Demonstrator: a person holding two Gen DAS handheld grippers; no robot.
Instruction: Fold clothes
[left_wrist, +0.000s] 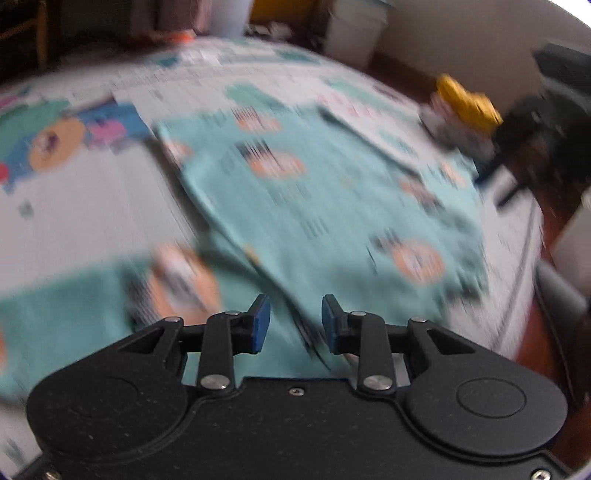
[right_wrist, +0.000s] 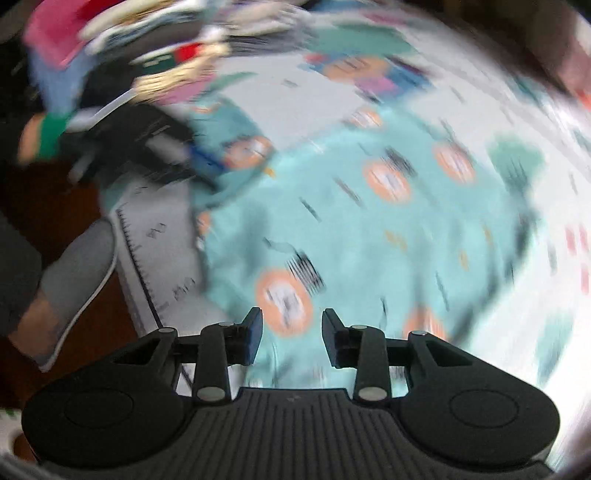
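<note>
Right now both tools hang over the cloth with nothing in them: the left gripper (left_wrist: 295, 321) has its jaws parted with teal fabric showing through the gap, and the right gripper (right_wrist: 291, 338) is likewise parted and empty. Just beyond them the teal patterned garment (left_wrist: 314, 206) lies spread on the printed table cover (left_wrist: 92, 206). Blur hides its hems, so the nearest edge is probably below the fingers. Ideally each gripper takes one corner and both lift evenly. Farther off sits a yellow object (left_wrist: 467, 99).
</note>
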